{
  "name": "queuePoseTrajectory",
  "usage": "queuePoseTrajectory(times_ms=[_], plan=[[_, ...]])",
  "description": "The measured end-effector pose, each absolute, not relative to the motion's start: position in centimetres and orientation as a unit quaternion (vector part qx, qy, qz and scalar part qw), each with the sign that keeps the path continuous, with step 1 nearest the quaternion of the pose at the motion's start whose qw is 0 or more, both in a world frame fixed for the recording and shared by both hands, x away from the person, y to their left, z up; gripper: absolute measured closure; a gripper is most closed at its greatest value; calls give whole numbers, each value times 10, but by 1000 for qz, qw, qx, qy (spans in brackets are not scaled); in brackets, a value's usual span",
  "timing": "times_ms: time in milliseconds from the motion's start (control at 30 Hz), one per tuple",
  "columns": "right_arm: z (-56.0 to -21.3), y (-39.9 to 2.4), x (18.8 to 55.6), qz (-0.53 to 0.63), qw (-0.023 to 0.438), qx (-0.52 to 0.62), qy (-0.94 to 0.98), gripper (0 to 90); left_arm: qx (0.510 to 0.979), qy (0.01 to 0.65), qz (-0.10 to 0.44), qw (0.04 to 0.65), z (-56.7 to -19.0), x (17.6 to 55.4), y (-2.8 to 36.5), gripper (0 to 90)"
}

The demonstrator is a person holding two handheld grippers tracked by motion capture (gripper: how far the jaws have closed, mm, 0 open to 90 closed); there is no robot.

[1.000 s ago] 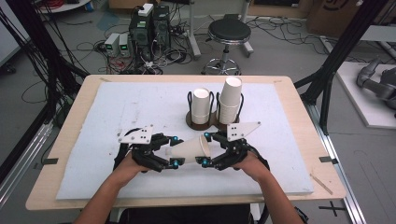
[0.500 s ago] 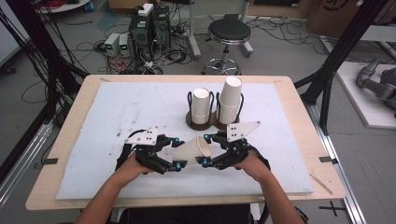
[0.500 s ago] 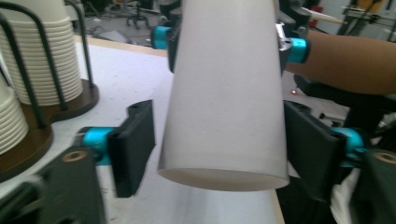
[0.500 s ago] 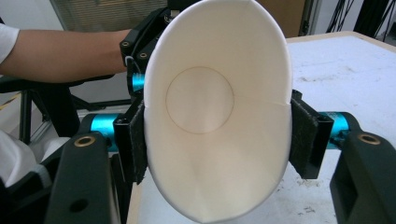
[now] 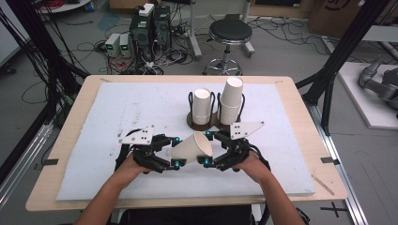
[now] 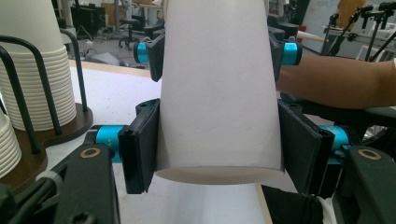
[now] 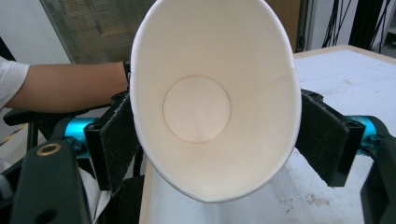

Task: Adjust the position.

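Observation:
A white paper cup [image 5: 192, 147] hangs on its side just above the white mat, held between both grippers. My left gripper [image 5: 176, 151] is shut on its narrow base end; in the left gripper view the black pads [image 6: 140, 149] press the cup [image 6: 217, 93] from both sides, and the jaws have just been closing. My right gripper [image 5: 207, 150] holds the wide mouth end. Its jaws have just been opening, but in the right gripper view the pads [image 7: 114, 144] still lie against the squeezed, oval rim of the cup [image 7: 205, 107].
Behind the grippers a brown wire holder [image 5: 202, 124] carries two stacks of white cups [image 5: 202, 105], the right stack [image 5: 232, 101] taller. The white mat [image 5: 117, 108] covers most of the wooden table. A stool [image 5: 230, 33] and computers stand beyond the far edge.
Both hands have kept their place. The cup between the grippers has turned slightly, so its open mouth shows more from above.

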State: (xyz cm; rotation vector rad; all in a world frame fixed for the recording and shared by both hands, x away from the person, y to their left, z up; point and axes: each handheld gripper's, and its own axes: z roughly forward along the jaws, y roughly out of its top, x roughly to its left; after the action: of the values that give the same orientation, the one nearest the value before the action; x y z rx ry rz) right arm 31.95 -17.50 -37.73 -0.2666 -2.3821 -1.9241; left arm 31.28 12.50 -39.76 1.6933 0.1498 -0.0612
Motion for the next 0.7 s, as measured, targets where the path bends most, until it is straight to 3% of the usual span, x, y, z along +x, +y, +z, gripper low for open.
queuePoseTrajectory(times_ms=[33, 167, 433, 567, 700], plan=[[-377, -175, 319, -626, 34, -83, -775, 290, 749, 64, -28, 659, -398, 312, 124, 359], [-376, -176, 319, -626, 33, -72, -776, 327, 754, 64, -28, 653, -399, 312, 122, 361], [-376, -179, 321, -613, 28, -70, -787, 340, 756, 87, -30, 648, -397, 312, 121, 291], [-376, -179, 322, -609, 26, -70, -789, 343, 759, 85, -29, 645, -397, 312, 120, 293], [-377, -177, 321, -604, 31, -68, -793, 344, 764, 77, -26, 640, -398, 312, 119, 357]])
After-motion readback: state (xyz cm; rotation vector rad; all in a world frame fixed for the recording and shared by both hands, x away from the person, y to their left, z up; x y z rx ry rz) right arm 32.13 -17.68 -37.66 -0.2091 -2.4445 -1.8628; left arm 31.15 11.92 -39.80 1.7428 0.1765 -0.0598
